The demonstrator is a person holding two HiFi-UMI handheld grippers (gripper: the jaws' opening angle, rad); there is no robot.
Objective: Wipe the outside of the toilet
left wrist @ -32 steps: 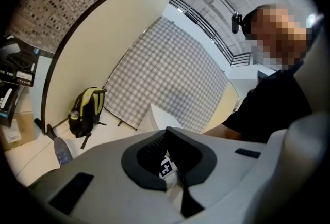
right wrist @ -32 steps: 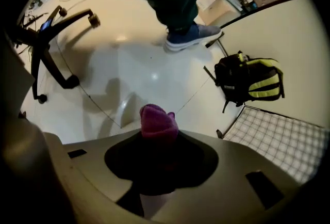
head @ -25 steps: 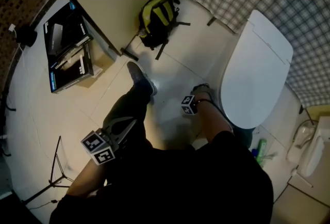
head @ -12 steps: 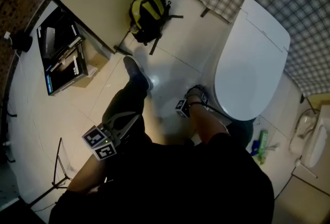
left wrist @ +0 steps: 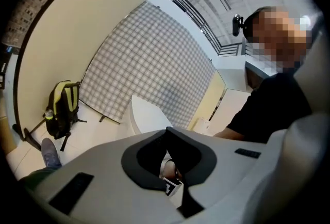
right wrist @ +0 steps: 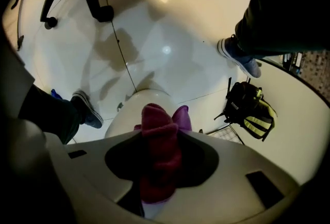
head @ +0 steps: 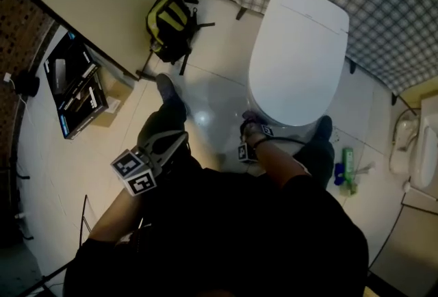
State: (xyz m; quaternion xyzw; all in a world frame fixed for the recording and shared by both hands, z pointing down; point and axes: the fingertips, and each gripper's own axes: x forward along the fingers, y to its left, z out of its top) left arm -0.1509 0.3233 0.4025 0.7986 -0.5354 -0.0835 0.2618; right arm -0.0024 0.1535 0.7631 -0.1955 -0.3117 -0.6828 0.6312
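Left tongs (head: 168, 145) are closed on nothing, above the person's leg and well apart from the toilet (head: 298, 63). Right tongs (head: 248, 133) grip a magenta cloth (right wrist: 157, 150) (bunched), pressed against the bowl's front. We note the lid is down. The toilet's long axis runs from the checked wall (head: 383, 8), front end toward us.

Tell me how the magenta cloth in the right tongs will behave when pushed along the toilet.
The cloth looks plush and bunched in the right tongs, so it is probably floppy and should mould to the curved toilet. Its loose purple end sticks out, so it may drag or fold over. It is likely light.
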